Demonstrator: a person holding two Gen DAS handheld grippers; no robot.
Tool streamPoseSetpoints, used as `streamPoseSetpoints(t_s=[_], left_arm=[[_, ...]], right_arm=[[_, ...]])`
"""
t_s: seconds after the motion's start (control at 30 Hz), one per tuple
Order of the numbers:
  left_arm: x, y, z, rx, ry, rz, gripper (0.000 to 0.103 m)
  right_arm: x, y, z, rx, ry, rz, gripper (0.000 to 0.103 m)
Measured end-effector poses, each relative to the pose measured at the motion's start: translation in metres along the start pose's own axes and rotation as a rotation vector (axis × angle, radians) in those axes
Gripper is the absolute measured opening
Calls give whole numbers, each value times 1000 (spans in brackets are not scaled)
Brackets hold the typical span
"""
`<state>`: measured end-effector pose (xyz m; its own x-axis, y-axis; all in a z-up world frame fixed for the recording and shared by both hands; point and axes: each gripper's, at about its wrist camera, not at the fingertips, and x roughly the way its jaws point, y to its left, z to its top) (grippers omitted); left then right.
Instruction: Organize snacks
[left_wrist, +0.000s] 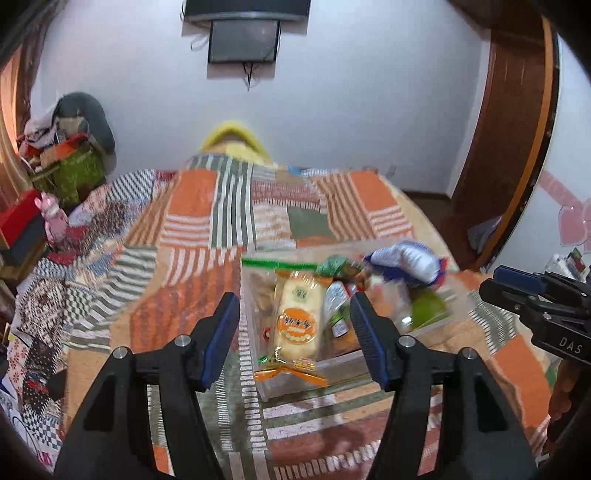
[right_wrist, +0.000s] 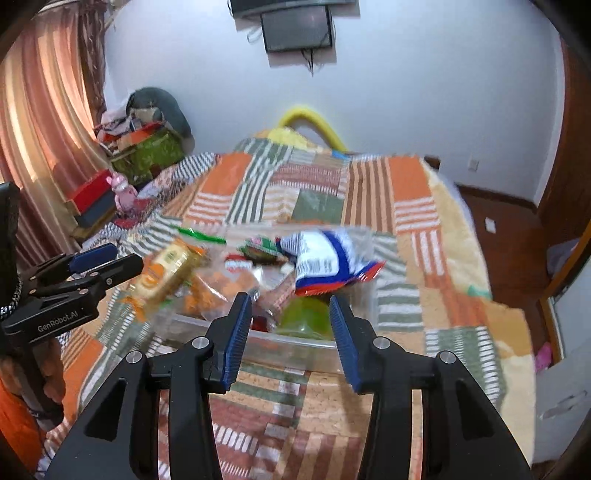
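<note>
A clear plastic box (left_wrist: 332, 363) sits on the patchwork bedspread and holds several snacks. A yellow-orange cracker packet (left_wrist: 299, 321) lies over its left side, with a blue and white bag (left_wrist: 402, 262) on top at the back right. A green item (left_wrist: 428, 310) is in the right corner. My left gripper (left_wrist: 295, 306) hovers above the packet, open, with nothing between its pads. In the right wrist view the box (right_wrist: 288, 341), the packet (right_wrist: 166, 273) and the blue and white bag (right_wrist: 325, 258) lie ahead. My right gripper (right_wrist: 291, 306) is open and empty over the near rim.
The quilt (left_wrist: 207, 221) covers a wide bed. A cluttered pile with a green box (right_wrist: 147, 155) stands at the left by the curtain (right_wrist: 40, 122). A screen (left_wrist: 243, 40) hangs on the far wall. A wooden door (left_wrist: 513, 122) is at the right.
</note>
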<state>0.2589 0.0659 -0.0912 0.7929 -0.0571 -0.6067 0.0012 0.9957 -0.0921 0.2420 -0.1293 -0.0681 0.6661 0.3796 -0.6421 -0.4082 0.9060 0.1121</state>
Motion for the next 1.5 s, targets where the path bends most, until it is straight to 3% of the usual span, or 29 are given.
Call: streamPoseSetpoints(t_s=[0.37, 0.5, 0.63, 0.8, 1.0, 1.5], left_arm=[[-129, -31, 14, 35, -270, -13, 64], [-162, -42, 10, 53, -343, -9, 72], [-184, -49, 3, 64, -398, -2, 89], [-196, -52, -5, 62, -418, -2, 100], [-201, -50, -9, 55, -422, -1, 103], [-201, -51, -17, 51, -421, 2, 103]], right_arm=[[-106, 20, 9, 8, -230, 26, 42], [-134, 29, 5, 15, -307, 38, 54], [-147, 36, 1, 5, -351, 30, 66], [-156, 45, -2, -18, -393, 4, 85], [-158, 49, -4, -21, -422, -20, 103], [-159, 52, -17, -32, -418, -58, 103]])
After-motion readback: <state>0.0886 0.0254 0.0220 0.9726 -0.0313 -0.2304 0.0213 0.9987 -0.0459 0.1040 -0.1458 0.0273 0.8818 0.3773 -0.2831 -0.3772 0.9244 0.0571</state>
